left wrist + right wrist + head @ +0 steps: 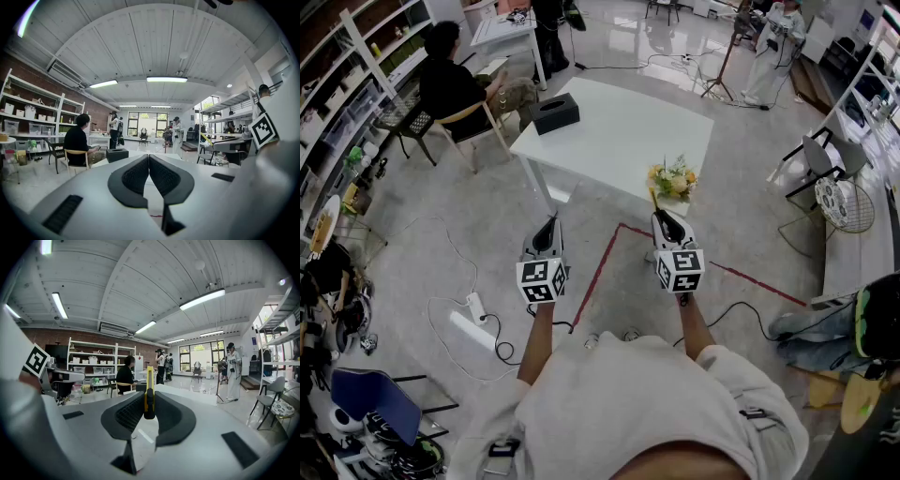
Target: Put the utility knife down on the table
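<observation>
My right gripper (666, 221) is shut on a yellow utility knife (149, 389), which stands upright between the black pads (131, 412) in the right gripper view. In the head view the knife's yellow tip (654, 199) pokes past the jaws near the white table's (619, 131) front edge. My left gripper (547, 228) is held level beside it, to the left, shut with nothing between its pads (136, 174). Both grippers hover above the floor, short of the table.
A black tissue box (554, 113) sits at the table's far left. A bunch of flowers (673, 180) stands at its near right edge. A seated person (455, 84) is at the left, another person (769, 47) stands far off. Red tape (602, 267) and cables (483, 323) lie on the floor.
</observation>
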Motion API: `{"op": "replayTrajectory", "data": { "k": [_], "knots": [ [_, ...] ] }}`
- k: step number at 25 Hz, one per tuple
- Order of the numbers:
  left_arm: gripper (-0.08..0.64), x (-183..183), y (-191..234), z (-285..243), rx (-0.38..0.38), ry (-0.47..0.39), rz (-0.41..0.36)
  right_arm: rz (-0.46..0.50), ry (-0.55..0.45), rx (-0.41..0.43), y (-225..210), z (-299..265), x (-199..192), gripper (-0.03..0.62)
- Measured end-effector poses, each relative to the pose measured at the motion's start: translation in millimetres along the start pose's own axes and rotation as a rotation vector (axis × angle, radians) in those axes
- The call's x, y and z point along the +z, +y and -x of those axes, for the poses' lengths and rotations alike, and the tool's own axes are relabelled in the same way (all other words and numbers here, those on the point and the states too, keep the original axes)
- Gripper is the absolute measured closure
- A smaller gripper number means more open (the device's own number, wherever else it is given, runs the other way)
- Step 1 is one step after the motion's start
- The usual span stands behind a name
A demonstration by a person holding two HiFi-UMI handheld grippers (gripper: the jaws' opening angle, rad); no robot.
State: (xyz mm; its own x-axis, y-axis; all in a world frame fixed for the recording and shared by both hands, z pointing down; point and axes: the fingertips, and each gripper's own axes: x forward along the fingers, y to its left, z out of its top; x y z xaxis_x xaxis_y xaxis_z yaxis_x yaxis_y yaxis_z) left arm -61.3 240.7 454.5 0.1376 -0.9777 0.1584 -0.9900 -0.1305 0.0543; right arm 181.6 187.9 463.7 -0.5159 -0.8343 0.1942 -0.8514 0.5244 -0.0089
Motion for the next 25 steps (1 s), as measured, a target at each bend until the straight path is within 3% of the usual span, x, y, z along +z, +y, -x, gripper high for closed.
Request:
{"op": "replayTrajectory", "data": {
  "k": [11, 25],
  "knots": [
    [0.54, 8.1, -19.4, -9.4, -0.007, -0.008, -0.018, -0.026, -0.019, 0.013, -13.6, 1.5, 3.0, 0.509],
    [0.54, 3.2, -53.8, -28.1, 0.05, 0.003, -0.01, -0.019, -0.025, 0.092, -44.2, -8.2, 5.2, 0.509]
  ]
}}
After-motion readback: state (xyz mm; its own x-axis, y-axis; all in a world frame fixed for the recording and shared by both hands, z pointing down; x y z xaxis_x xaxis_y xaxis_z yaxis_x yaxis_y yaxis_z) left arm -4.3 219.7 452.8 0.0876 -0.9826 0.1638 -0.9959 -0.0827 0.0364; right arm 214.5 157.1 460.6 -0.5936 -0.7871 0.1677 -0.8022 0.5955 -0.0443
